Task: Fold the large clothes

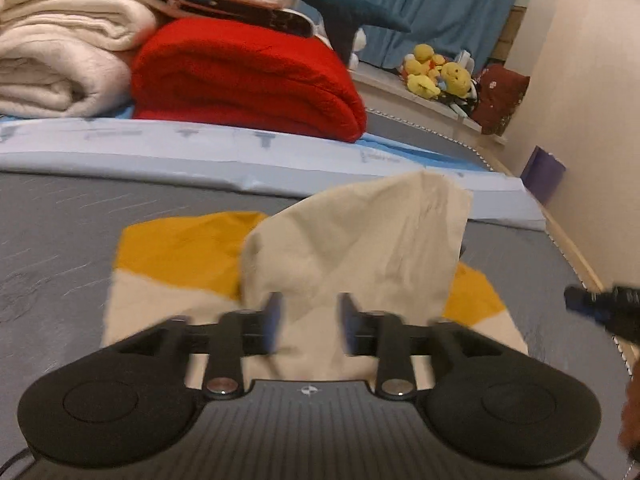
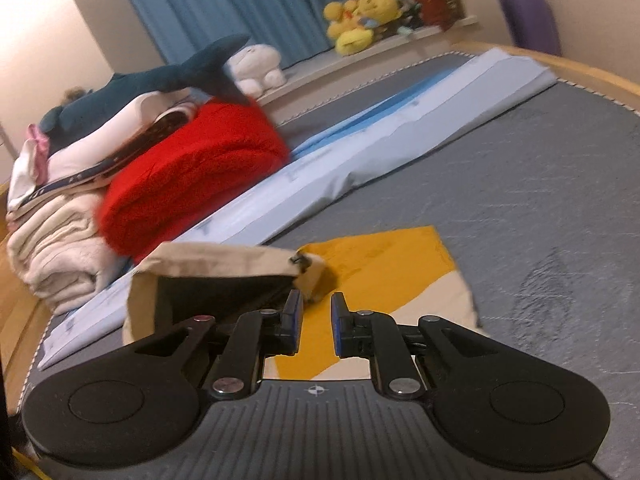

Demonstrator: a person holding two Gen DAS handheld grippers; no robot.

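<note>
Beige-and-mustard cotton garment (image 1: 352, 240) lies half folded on the grey bed mattress (image 1: 60, 240), its flap standing up loose; left gripper (image 1: 308, 320) spread, released; right gripper (image 2: 316, 320) slightly apart, empty; best press that flap flat, edges squared

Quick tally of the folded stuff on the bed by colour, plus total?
Red: 1, blanket
Cream: 1, blanket
Pale blue: 1, sheet
Beige and yellow: 1, garment
Total: 4; the mixed pile on top is not counted, too jumbled to separate.
</note>
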